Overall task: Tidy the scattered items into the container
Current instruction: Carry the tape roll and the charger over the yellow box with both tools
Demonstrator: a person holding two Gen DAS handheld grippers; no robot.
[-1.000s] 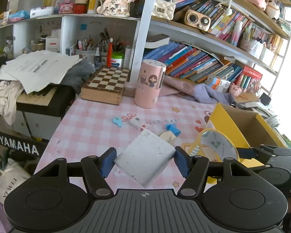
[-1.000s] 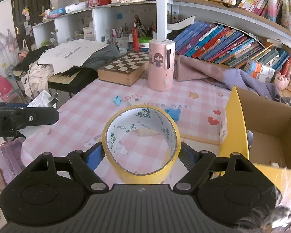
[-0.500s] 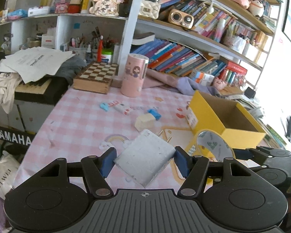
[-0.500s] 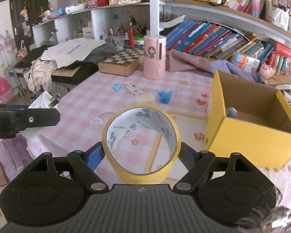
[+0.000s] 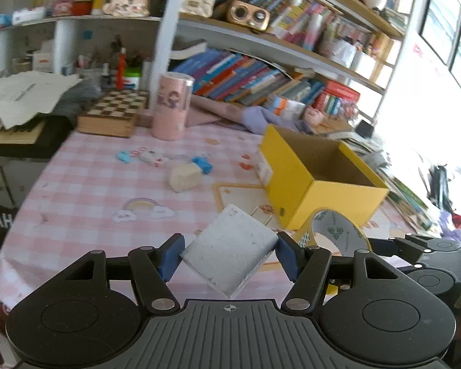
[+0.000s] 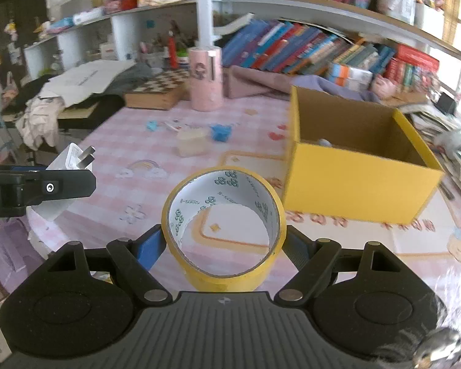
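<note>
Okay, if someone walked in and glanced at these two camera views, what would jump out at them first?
Probably the open yellow cardboard box on the right of the pink checked tablecloth. Next, what the tongs carry: the right tongs clamp a wide yellow roll of tape low in the right view, and the left tongs clamp a white plug-in charger block, tilted cornerwise. Behind, crowded bookshelves fill the background.

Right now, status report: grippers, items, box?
Left gripper shut on white charger. Right gripper shut on yellow tape roll. Yellow box open ahead, nothing blocking it.
</note>
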